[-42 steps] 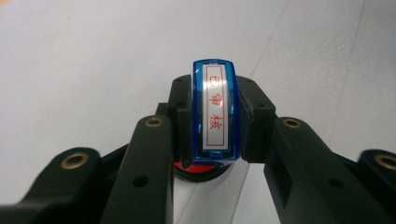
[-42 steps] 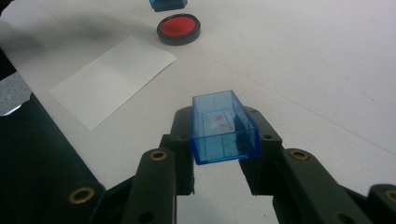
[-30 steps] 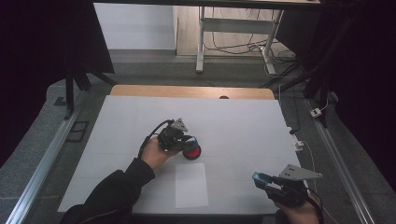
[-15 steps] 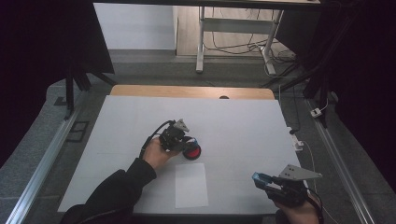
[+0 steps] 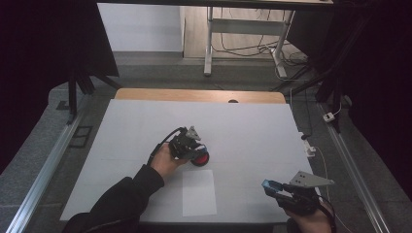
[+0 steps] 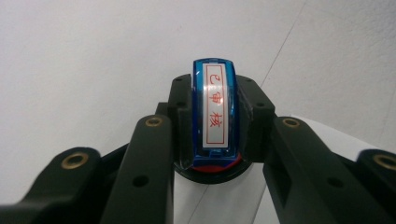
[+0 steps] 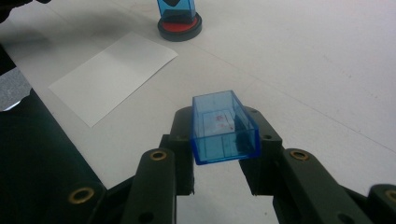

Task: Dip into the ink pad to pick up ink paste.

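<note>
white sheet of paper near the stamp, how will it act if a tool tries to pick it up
The sheet of paper lies flat on the table, so a tool would probably slide over it. It looks thin and light, likely to flop if lifted by one edge, and to skid when pushed.

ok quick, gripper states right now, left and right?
Left gripper: shut on the blue stamp, set on its red ink pad.
Right gripper: shut on the blue cap.
</note>
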Demonstrator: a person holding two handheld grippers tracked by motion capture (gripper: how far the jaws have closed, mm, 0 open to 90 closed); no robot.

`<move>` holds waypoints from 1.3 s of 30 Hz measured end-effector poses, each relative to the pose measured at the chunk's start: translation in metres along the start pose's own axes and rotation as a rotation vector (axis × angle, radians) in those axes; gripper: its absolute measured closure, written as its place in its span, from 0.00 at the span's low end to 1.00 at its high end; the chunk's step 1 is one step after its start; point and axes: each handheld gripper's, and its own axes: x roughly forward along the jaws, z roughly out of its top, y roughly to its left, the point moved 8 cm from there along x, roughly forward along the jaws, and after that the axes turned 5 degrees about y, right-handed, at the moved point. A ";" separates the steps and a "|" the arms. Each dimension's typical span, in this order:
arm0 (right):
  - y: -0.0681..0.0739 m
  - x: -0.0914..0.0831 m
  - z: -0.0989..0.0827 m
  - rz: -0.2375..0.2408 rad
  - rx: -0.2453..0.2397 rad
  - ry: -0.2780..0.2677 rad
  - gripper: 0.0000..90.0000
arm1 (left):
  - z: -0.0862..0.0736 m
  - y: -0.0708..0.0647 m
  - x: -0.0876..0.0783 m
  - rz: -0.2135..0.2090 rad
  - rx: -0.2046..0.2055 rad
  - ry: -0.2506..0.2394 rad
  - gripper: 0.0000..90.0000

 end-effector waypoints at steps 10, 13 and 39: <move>0.000 0.000 0.000 -0.006 -0.003 0.007 0.76 | -0.001 0.001 0.000 -0.008 -0.027 0.000 0.79; 0.000 0.000 0.000 -0.006 -0.004 0.008 0.76 | -0.001 0.003 0.001 -0.039 -0.059 -0.017 0.79; 0.000 0.000 -0.001 0.001 0.000 0.002 0.76 | -0.002 0.005 0.000 -0.047 -0.071 -0.040 0.78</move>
